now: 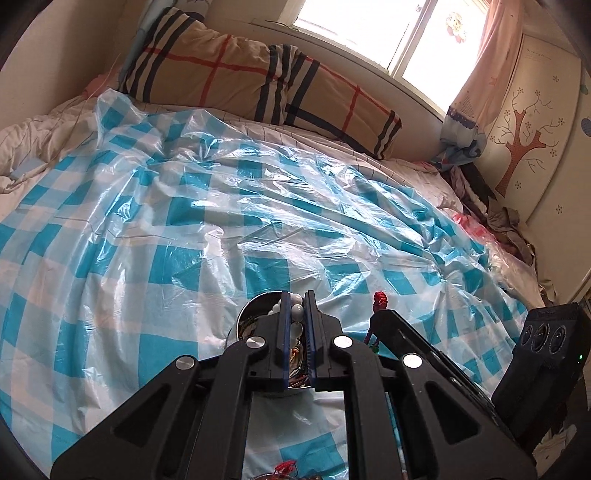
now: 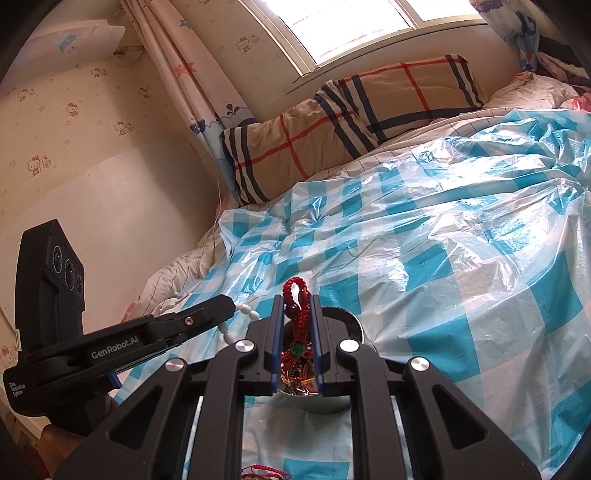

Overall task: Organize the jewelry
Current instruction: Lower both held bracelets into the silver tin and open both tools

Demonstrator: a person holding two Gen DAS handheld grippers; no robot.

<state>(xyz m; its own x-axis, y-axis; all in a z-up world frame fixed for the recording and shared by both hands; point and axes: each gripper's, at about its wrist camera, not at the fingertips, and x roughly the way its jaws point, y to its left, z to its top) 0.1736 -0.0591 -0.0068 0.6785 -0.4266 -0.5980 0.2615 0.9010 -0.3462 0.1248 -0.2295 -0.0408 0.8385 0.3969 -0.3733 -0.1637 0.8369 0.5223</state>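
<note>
The left gripper point(image 1: 296, 310) clenches white beads point(image 1: 295, 314), the right gripper point(image 2: 297, 314) a red cord point(image 2: 293, 295), above the bowl point(image 2: 351, 321); next, separate them gently.

Daylight overexposes the window point(image 1: 373, 33); plastic sheet point(image 1: 295, 206) glares; fisheye edges vignette.

**Gloss, weave and metal on the bed**

The checked sheet point(image 1: 207, 206) is thin glossy plastic, crinkled. The pillow point(image 1: 236, 74), upper centre, is matt woven cloth. The white beads point(image 1: 295, 314) look smooth and shiny; the red bracelet point(image 2: 297, 314) is knotted cord. The bowl point(image 2: 347, 321) rim is polished metal.
</note>
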